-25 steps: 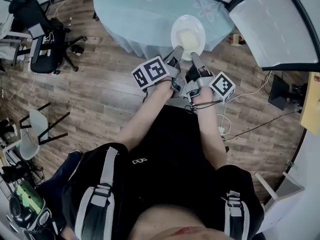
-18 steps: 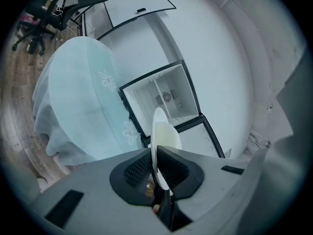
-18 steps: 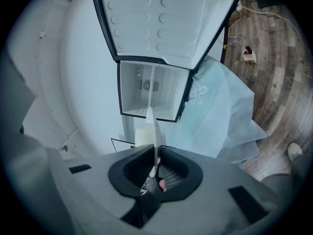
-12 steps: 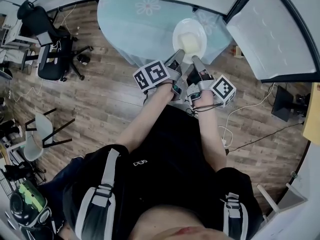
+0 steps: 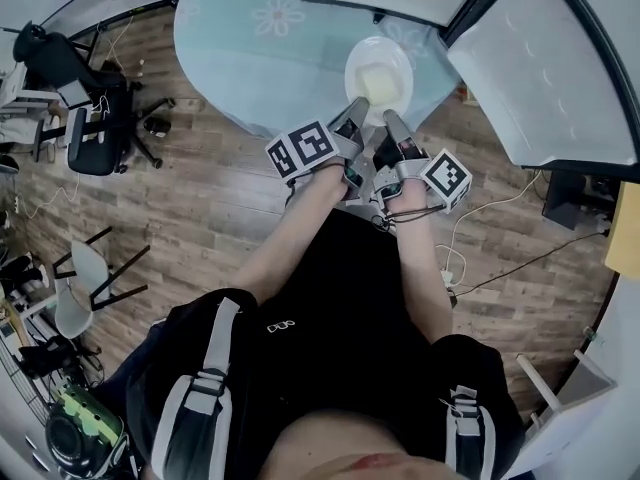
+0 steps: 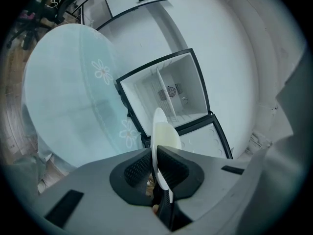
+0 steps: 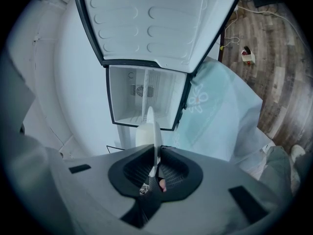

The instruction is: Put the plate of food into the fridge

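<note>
The plate is white and its food pale yellow. At upper centre, the surface is light blue with white flower prints. The floor shows grey-brown wood-grain planks. The fridge is white inside with black edging. The left gripper and right gripper are grey, with black-and-white square markers.

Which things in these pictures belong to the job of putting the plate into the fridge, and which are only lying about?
Belongs to the job: plate of food, gripped at its rim by the left gripper and right gripper; open fridge.
Only lying about: cloth-covered table, black office chair, white chair.
</note>
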The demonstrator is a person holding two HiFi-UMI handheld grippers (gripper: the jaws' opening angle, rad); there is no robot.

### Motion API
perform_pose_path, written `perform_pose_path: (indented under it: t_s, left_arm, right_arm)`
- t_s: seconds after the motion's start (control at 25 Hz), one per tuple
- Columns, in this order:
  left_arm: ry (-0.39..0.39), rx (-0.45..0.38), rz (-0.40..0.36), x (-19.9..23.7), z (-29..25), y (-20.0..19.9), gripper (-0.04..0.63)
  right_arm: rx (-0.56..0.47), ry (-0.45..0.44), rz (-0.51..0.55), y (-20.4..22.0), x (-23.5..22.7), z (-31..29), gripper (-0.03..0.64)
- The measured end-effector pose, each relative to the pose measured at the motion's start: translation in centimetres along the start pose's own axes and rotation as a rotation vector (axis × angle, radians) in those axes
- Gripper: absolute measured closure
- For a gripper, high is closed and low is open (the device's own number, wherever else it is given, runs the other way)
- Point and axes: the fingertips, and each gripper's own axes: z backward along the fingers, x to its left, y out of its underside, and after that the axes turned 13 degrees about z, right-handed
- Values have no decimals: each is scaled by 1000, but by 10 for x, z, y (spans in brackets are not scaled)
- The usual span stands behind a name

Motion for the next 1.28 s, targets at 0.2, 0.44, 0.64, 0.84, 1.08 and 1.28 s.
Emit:
perform_pose_path:
  t_s: [0.2,0.44,0.64,0.84,1.08,1.28]
  left_arm:
    - [-29,-6,20,3,-37,-60,566]
    - [-42,-7,15,4,-42,-64,566]
    - [-37,2,12,1,-49,-69,566]
    - [-53,27,33,7,-88,-106,566]
    - [-63,53,52,12,-115,-133,566]
    - [-71,72,53,18,-134,-148,568]
  right_arm:
    - [21,24,-22,-14,-6,-68,575]
    - [19,24,-35,-17,-8,-74,575]
    - [9,21,-32,-22,-6,-81,575]
    - [10,57,-38,-42,-19,-128,575]
    - [7,92,-35,-54,-29,-162,575]
    - [-2,121,-6,-63,-40,-182,575]
